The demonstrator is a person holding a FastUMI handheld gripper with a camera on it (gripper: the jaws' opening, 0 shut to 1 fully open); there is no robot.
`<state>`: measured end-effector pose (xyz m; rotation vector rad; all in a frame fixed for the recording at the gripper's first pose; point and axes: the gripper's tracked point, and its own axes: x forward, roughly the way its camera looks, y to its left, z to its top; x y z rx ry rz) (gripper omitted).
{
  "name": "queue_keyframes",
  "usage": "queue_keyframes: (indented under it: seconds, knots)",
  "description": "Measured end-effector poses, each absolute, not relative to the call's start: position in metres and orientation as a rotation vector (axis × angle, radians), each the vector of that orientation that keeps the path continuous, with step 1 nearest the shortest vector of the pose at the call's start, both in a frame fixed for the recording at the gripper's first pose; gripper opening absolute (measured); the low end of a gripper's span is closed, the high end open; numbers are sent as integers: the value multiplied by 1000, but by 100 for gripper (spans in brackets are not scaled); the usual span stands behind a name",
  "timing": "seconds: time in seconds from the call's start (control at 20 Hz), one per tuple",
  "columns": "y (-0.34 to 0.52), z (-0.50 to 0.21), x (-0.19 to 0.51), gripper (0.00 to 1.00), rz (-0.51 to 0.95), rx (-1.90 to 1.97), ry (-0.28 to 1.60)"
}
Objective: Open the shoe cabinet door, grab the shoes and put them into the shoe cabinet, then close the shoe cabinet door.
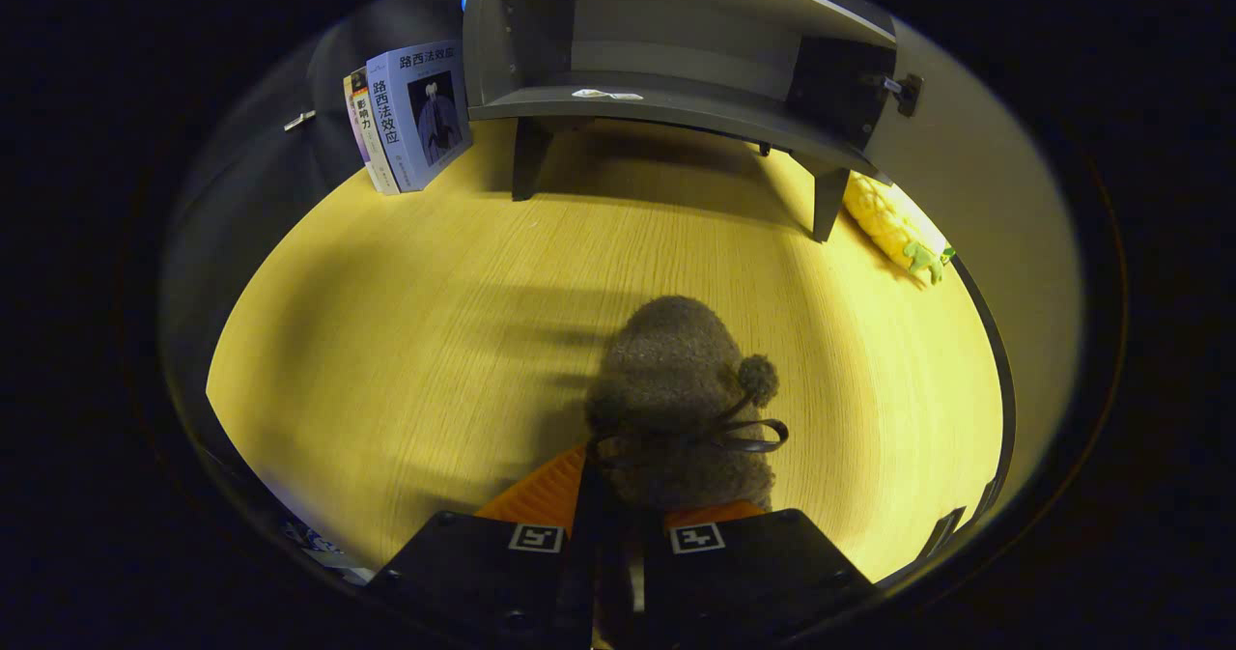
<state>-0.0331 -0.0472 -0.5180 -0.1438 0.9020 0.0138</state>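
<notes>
A brown fuzzy shoe (676,380) with a pompom and a dark bow sticks out ahead from between my fingers. My gripper (618,491) is shut on its heel end, one finger (541,491) on each side, over the yellow wooden tabletop (406,322). Beyond the shoe stands the grey shoe cabinet (666,99) on short legs, its inside showing. Its door (975,177) is swung wide to the right, with a hinge (903,90) at the cabinet's edge. A small white scrap (606,95) lies on the cabinet's floor board.
Two books (410,119) lean upright just left of the cabinet. A yellow toy with green leaves (893,230) lies by the cabinet's right leg, under the open door. The table's dark rim (999,389) runs along the right.
</notes>
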Motion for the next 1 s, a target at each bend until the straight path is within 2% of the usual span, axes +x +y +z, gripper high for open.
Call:
queue_keyframes:
  seconds: [0.45, 0.65, 0.7, 1.0]
  knots:
    - [-57, -524, 13, 25, -2, -142, 874]
    - [-58, -548, 3, 26, 0, -127, 880]
    - [-56, -523, 15, 5, -3, -121, 888]
    - [-59, -514, 11, 5, -12, -152, 880]
